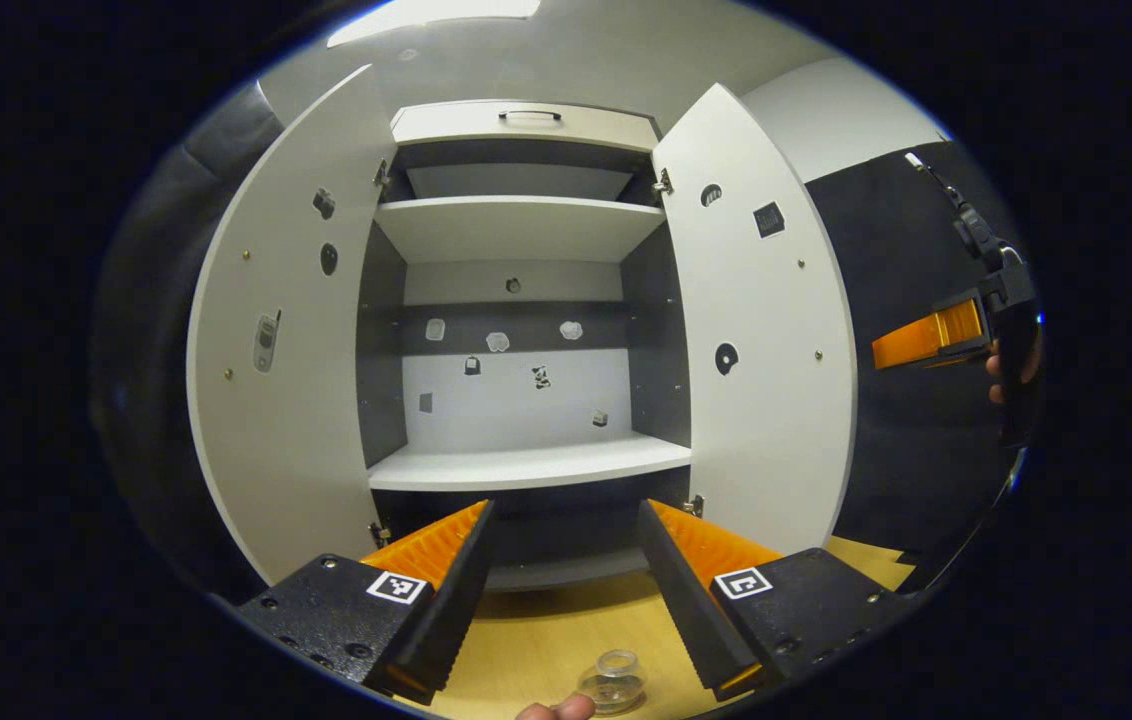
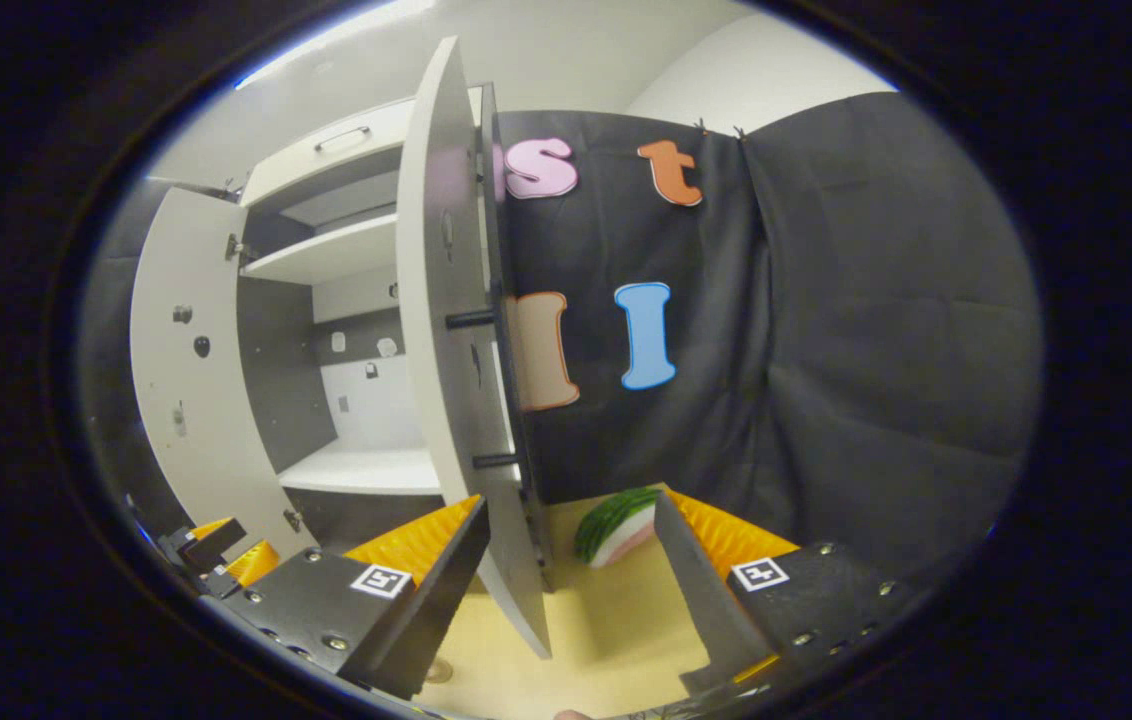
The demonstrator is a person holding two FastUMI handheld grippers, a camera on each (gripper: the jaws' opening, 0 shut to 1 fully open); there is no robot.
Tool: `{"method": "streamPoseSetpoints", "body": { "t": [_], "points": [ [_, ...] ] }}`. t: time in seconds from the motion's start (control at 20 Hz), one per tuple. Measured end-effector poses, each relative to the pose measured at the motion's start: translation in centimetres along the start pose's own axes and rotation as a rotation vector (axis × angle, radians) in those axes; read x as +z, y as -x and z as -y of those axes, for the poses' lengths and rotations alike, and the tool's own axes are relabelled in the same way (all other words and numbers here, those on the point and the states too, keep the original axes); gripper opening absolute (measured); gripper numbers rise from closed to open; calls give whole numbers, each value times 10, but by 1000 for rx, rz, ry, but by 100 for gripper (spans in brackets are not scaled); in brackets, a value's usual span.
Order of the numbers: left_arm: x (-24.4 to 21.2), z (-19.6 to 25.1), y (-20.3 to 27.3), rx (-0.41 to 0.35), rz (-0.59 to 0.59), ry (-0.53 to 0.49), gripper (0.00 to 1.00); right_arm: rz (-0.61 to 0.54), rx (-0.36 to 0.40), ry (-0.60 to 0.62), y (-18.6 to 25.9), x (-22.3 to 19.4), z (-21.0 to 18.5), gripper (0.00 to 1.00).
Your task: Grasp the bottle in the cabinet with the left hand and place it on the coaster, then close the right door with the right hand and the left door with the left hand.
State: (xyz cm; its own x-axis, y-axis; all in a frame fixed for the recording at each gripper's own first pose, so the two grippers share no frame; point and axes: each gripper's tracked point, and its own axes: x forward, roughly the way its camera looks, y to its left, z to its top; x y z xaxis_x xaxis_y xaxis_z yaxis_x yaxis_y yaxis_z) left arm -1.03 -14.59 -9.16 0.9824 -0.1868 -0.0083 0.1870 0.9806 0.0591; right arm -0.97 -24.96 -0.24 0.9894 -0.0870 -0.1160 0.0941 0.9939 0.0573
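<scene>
Both white cabinet doors [image 1: 766, 330] stand open and the shelves look bare, while a clear glass bottle [image 1: 614, 680] stands on the wooden table at the bottom of the left gripper view, so placing seems done and closing remains. The left gripper [image 1: 566, 590] is spread and empty. In the right gripper view, the right gripper [image 2: 566, 590], also spread, straddles the right door's edge, beside a green and pink watermelon-slice object [image 2: 616, 525].

You get bright light from the ceiling lamp [image 1: 436, 12] at the top; edges bend round, and the lower corners look dark.

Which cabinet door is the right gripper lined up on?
The right door: its edge stands between the open right gripper fingers. The left door hangs farther off.
</scene>
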Motion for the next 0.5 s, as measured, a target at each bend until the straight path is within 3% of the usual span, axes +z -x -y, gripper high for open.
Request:
{"method": "streamPoseSetpoints", "body": {
  "t": [0.5],
  "points": [
    [-30, -63, 26, 148, -128, 83, 89, 4, 71, 4, -27, 0, -10, 98]
  ]
}}
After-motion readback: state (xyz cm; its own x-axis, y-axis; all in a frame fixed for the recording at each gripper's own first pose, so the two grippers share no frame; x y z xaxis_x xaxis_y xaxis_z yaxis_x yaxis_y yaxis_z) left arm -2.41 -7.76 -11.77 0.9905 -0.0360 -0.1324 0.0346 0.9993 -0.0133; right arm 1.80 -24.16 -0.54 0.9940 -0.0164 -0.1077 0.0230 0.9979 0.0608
